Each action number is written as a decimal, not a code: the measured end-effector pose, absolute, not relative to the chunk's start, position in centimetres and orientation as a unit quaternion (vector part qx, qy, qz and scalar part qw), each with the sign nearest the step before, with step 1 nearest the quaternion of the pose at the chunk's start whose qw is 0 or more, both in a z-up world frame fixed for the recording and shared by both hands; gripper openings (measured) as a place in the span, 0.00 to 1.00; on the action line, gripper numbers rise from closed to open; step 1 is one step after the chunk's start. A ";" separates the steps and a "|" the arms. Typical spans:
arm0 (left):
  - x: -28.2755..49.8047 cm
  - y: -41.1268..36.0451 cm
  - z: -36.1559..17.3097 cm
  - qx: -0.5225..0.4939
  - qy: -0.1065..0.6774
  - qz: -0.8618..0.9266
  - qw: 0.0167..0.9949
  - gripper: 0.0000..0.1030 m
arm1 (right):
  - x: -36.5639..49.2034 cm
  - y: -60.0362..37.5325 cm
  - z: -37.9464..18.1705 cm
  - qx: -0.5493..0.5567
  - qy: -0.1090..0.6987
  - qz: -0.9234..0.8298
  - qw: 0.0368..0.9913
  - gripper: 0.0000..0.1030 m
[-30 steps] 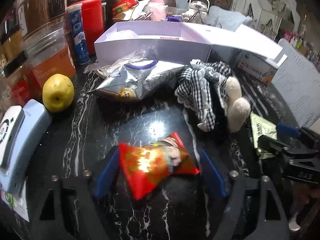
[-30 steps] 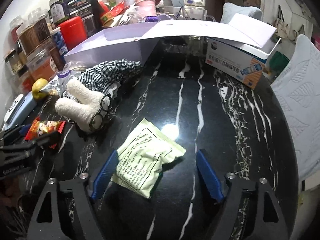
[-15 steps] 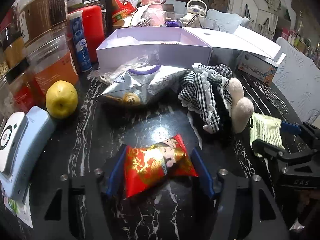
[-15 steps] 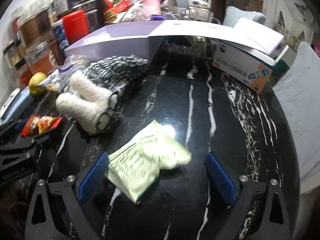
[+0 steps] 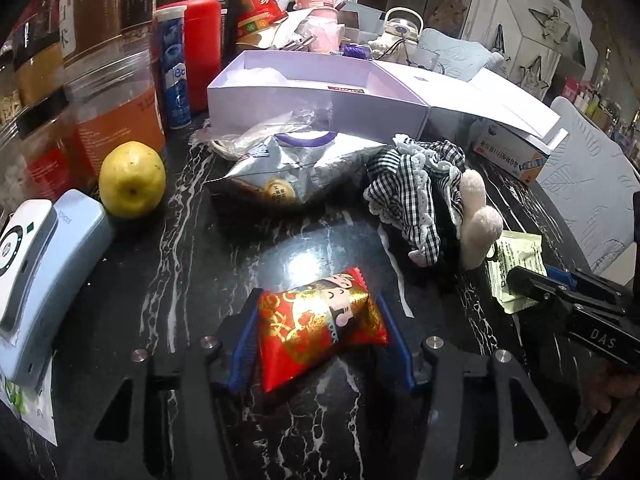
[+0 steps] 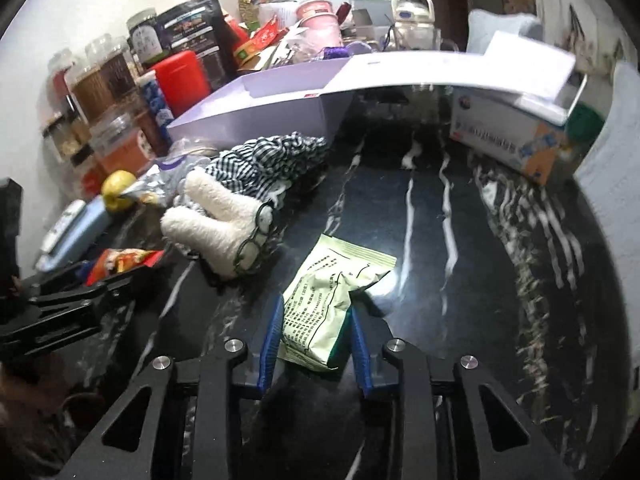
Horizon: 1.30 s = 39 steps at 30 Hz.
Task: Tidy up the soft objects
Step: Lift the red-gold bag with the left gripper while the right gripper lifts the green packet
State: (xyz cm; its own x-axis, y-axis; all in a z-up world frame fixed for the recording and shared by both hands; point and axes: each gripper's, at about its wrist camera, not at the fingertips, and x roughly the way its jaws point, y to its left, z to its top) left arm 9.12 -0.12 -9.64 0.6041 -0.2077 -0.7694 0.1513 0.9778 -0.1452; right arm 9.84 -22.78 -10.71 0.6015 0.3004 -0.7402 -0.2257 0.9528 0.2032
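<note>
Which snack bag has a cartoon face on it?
The red bag, squeezed between the left tongs. The pale green bag in the right tongs shows only black writing, and the silver bag lies farther back by the purple box.

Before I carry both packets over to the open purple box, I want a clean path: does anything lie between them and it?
Yes. The silver foil bag lies between the red snack packet and the purple box. The plush toy in a checked dress lies between the green packet and the box. Lifting over both looks needed.
</note>
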 end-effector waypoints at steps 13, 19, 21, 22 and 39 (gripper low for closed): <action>7.0 -0.5 -7.4 -0.018 0.397 -0.094 0.913 0.52 | 8.0 -23.5 -9.9 0.064 0.393 0.180 0.899 0.18; 5.5 -0.9 -6.1 -0.021 0.380 -0.103 0.919 0.51 | 6.8 -23.3 -9.1 0.061 0.383 0.181 0.904 0.12; 5.0 -1.2 -5.4 -0.016 0.369 -0.103 0.924 0.51 | 6.2 -23.2 -8.4 0.053 0.370 0.180 0.910 0.11; 4.8 -1.3 -5.1 -0.014 0.364 -0.103 0.926 0.51 | 6.0 -23.2 -8.1 0.051 0.365 0.181 0.912 0.10; 5.4 -2.6 1.0 -0.014 0.298 -0.133 0.945 0.51 | 5.0 -22.5 -1.1 0.021 0.295 0.182 0.938 0.09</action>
State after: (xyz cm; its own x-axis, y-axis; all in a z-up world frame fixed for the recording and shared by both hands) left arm 5.37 -2.60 1.04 0.7875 -0.2591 -0.5593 0.2421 0.9645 -0.1060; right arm 5.02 -22.50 -1.09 0.7602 0.3537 -0.5449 -0.3285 0.9330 0.1472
